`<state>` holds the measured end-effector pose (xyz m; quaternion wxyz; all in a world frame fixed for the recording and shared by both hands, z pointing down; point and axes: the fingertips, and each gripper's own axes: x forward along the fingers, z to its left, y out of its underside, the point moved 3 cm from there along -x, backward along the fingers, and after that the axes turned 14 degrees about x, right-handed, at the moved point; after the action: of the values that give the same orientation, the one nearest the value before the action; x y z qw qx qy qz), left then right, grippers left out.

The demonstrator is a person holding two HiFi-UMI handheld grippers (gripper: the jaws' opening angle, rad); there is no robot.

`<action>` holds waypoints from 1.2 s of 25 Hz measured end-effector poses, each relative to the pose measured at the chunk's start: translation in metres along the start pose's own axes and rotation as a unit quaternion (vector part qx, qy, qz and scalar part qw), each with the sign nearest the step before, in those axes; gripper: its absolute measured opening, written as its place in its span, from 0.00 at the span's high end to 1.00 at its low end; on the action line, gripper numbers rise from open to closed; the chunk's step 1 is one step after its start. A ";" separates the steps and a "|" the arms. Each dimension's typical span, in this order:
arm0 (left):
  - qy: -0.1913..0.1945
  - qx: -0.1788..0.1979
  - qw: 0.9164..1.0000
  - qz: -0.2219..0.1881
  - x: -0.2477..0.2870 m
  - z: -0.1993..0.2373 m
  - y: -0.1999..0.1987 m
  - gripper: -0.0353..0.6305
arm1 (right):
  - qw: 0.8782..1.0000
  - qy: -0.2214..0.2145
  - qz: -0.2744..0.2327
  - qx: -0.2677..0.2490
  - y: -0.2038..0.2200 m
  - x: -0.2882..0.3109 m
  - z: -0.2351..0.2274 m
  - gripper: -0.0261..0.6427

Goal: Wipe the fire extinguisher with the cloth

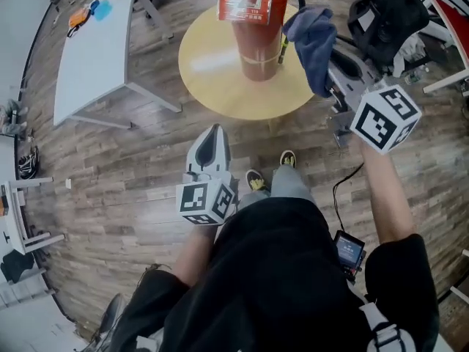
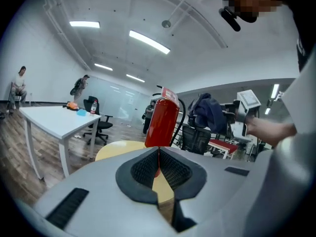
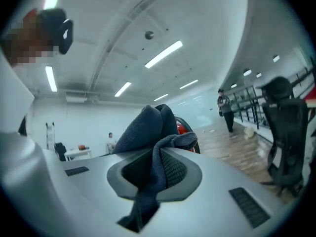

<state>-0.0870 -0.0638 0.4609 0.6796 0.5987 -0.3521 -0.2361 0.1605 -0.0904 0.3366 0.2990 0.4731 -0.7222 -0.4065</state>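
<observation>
Wood plank floor (image 1: 132, 167) in a big open office, with strip lights overhead in both gripper views. Nearest the camera you get the person's dark top and their shoes (image 1: 254, 180) poking out below.

The left gripper (image 1: 212, 132) is low, just in front of the legs, pointing toward the table. Its own view shows the ribbed pads (image 2: 170, 168) pressed together at the tips with nothing between them, so it's closed and empty.

The right gripper (image 3: 160, 154) is held up higher on the right, marker cube (image 1: 385, 117) facing the head camera. Its jaws are clamped on the dark blue cloth (image 1: 314, 42). A bunch of fabric sticks up past the tips and a tail hangs down through the gap behind the pads.

Past that is the round yellow table (image 1: 212, 64), with the red fire extinguisher (image 1: 253, 20) standing upright on it, black hose curving off its top on the right side. The cloth hangs just to the right of the extinguisher. From the left gripper view there's a gap between them, so not touching as far as I can tell.

Farther off on the left is a white table (image 1: 91, 57) with a few small things on its far end, and there's a black office chair (image 1: 388, 13) at the far right.
</observation>
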 end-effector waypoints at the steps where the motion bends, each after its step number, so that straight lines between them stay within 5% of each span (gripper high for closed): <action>1: 0.003 0.007 1.000 -0.008 0.000 -0.004 -0.005 0.91 | 0.999 0.005 0.000 -0.033 0.011 -0.013 0.005 0.90; 8: 0.015 0.043 0.998 -0.039 -0.002 -0.047 -0.041 0.91 | 0.993 0.017 -0.012 -0.114 0.063 -0.073 0.038 0.90; 19: 0.024 0.045 0.998 -0.037 -0.001 -0.122 -0.058 0.91 | 0.993 0.033 -0.024 -0.110 0.064 -0.118 0.029 0.90; 30: 0.026 0.082 0.995 -0.048 0.011 -0.135 -0.069 0.91 | 0.996 0.023 -0.026 -0.088 0.055 -0.120 0.012 0.90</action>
<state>0.0297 0.0035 0.3912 0.6252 0.6742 -0.3236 -0.2235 0.1715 0.0370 0.3725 0.3454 0.4728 -0.6639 -0.4652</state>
